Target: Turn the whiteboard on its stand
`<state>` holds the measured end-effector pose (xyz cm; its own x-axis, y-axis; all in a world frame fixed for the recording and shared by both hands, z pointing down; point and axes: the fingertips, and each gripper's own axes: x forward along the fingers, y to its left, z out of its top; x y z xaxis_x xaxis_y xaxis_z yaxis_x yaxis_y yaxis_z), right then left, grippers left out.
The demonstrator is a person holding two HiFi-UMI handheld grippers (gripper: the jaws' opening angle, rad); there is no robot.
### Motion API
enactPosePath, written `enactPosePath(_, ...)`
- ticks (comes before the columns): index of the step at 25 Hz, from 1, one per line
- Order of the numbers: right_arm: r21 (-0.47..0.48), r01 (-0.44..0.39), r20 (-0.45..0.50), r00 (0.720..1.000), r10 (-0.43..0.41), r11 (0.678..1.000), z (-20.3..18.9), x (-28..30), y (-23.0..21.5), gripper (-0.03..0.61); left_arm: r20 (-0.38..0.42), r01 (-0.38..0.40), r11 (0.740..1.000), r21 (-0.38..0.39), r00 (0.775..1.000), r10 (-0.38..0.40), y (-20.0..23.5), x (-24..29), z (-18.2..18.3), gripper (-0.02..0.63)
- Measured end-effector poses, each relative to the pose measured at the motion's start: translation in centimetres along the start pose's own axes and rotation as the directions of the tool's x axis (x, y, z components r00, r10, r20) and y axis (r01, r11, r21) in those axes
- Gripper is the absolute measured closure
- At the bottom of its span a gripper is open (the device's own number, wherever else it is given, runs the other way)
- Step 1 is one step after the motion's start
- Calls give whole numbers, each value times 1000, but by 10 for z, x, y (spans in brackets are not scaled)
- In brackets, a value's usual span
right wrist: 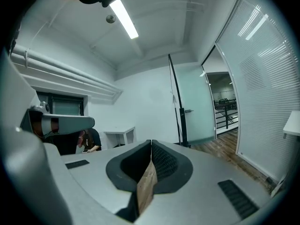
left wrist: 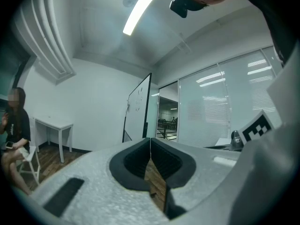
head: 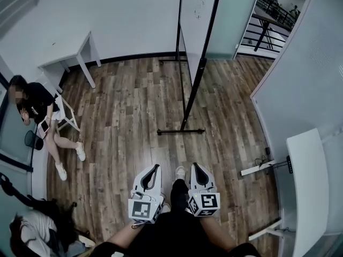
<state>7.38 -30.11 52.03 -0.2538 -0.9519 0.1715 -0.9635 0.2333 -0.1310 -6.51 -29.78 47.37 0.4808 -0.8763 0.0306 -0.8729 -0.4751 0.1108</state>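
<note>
Closest in, low in the head view, the left gripper (head: pixel 154 170) and the right gripper (head: pixel 196 168) sit side by side above the person's legs. Each has its jaws pressed together with nothing between them, and both gripper views show the same. Beyond them lies a stretch of bare wooden floor (head: pixel 123 122). Farther on, toward the floor's far edge near the back wall, the whiteboard (head: pixel 195 25) stands on its stand (head: pixel 182 131), seen almost edge-on and well apart from both grippers. Off at the floor's left edge, a seated person (head: pixel 37 108) takes no part.

By my reading the task has not started: nothing touches the board. Reaching it, taking hold of its frame and swinging it round all remain.
</note>
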Motion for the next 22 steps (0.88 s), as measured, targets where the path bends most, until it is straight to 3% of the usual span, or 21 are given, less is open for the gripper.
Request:
enactPosePath(9, -10, 0, -32, 999, 0, 1000, 2, 94, -55, 565, -16, -19, 1000, 5, 1000, 19, 23, 104, -9, 595)
enactPosePath(22, -31, -23, -77, 997, 21, 999, 31, 242, -135, 563, -39, -33, 999, -1, 999, 33, 51, 260, 10, 595)
